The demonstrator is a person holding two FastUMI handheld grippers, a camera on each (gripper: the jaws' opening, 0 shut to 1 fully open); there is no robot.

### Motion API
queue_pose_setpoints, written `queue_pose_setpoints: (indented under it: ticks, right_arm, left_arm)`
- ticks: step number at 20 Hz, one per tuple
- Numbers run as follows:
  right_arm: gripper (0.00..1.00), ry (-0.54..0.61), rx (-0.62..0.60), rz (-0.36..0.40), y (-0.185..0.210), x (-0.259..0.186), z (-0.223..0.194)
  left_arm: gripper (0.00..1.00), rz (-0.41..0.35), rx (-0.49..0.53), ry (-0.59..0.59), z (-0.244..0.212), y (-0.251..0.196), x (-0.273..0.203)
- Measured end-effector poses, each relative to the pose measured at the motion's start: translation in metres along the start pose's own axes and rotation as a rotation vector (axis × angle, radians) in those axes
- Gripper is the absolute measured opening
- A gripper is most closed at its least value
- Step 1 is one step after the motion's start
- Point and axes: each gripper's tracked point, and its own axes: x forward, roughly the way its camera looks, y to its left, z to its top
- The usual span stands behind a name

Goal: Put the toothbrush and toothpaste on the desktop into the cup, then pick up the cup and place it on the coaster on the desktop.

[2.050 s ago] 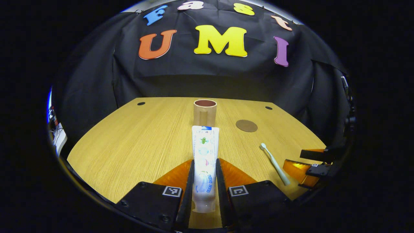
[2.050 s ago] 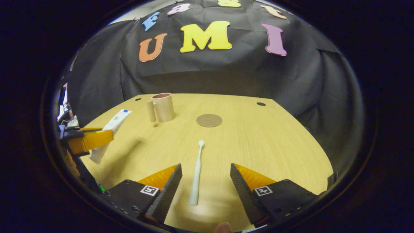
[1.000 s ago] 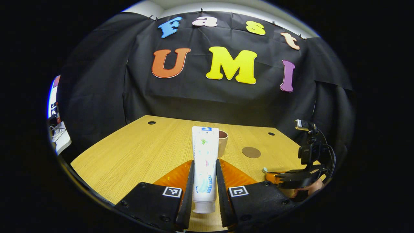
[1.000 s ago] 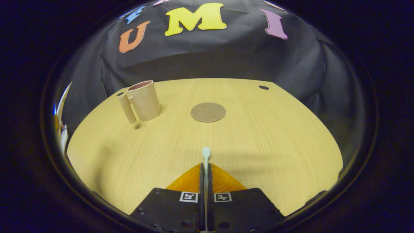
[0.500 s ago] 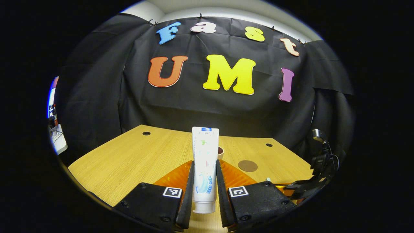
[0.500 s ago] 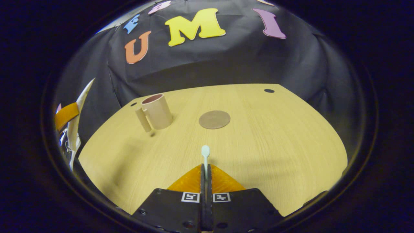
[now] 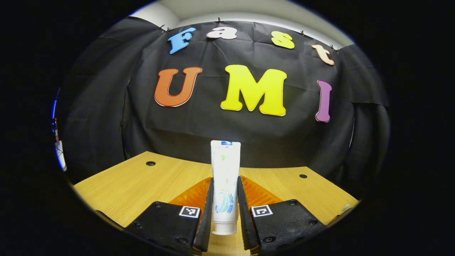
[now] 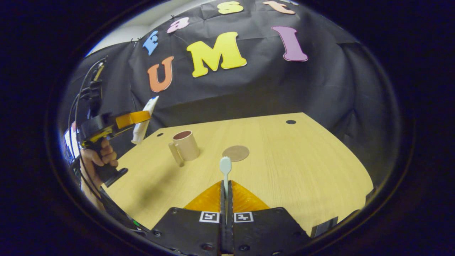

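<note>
My left gripper (image 7: 225, 185) clamped the soft toothpaste (image 7: 225, 177) mid-tube; my right gripper (image 8: 226, 188) pinched the light, stiff toothbrush (image 8: 225, 170) by its handle, both aloft near the cup (image 8: 185, 145).

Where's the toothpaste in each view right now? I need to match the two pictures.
Left gripper view: the toothpaste stands bottom centre, clamped in the left claw, its cap toward the camera.
Right gripper view: the same tube shows at the left edge, held above the desktop.
Shared landmark: the dark round hole in the desktop's far right corner.
</note>
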Motion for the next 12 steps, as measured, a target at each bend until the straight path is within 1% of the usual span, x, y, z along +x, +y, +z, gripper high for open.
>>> queue_pose_setpoints:
  ticks: [3,4,5,6,12]
  right_arm:
    - [0.0,-0.031,-0.011,0.004,-0.004,-0.016,0.007]
    - [0.0,-0.041,-0.014,0.002,-0.006,-0.018,0.01]
    - [0.0,-0.047,-0.015,0.003,-0.007,-0.02,0.011]
    - [0.0,-0.049,-0.014,0.008,-0.007,-0.021,0.011]
    - [0.0,-0.027,0.0,0.022,-0.011,-0.014,0.006]
  left_arm:
    - [0.38,-0.046,-0.011,-0.02,-0.001,-0.013,0.033]
    - [0.38,-0.048,-0.003,-0.028,0.0,-0.013,0.041]
    - [0.42,-0.048,0.008,-0.032,0.0,-0.013,0.048]
    - [0.38,-0.051,0.009,-0.035,-0.002,-0.015,0.055]
    - [0.39,-0.046,-0.004,-0.031,-0.011,-0.016,0.069]
